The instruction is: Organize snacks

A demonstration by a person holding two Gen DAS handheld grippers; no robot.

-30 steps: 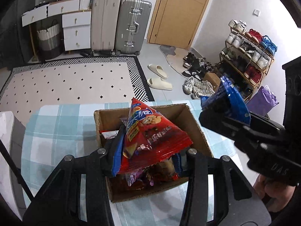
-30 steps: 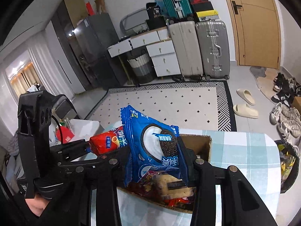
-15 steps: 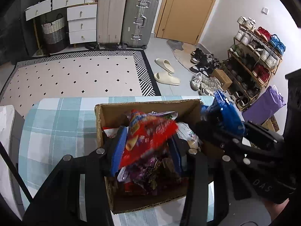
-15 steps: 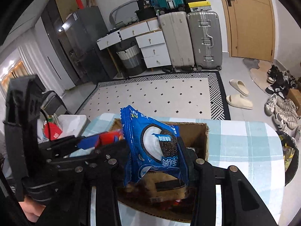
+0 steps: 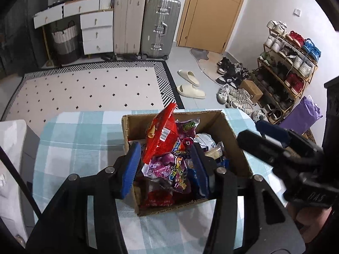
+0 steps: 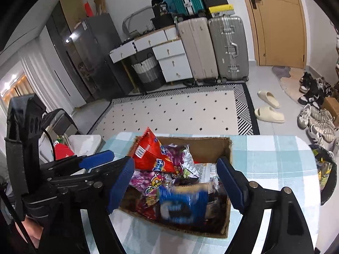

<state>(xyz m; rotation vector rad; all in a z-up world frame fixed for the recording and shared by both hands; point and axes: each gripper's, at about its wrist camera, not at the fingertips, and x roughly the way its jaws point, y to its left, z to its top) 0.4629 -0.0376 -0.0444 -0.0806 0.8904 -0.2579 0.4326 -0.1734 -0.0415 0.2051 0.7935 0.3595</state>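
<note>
Right wrist view shows both claws, right claw (image 6: pixel 175 182) and left claw (image 5: pixel 164 167), just spread, packets dropping into the box (image 6: pixel 228 148); lift clear straight up

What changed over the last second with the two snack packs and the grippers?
Both packs were let go. The right gripper has just opened, and the blue cookie pack now lies, blurred, in the cardboard box. The left gripper has just opened slightly; the red chip bag leans free on the snacks inside. The box and the checked tablecloth stayed put.
</note>
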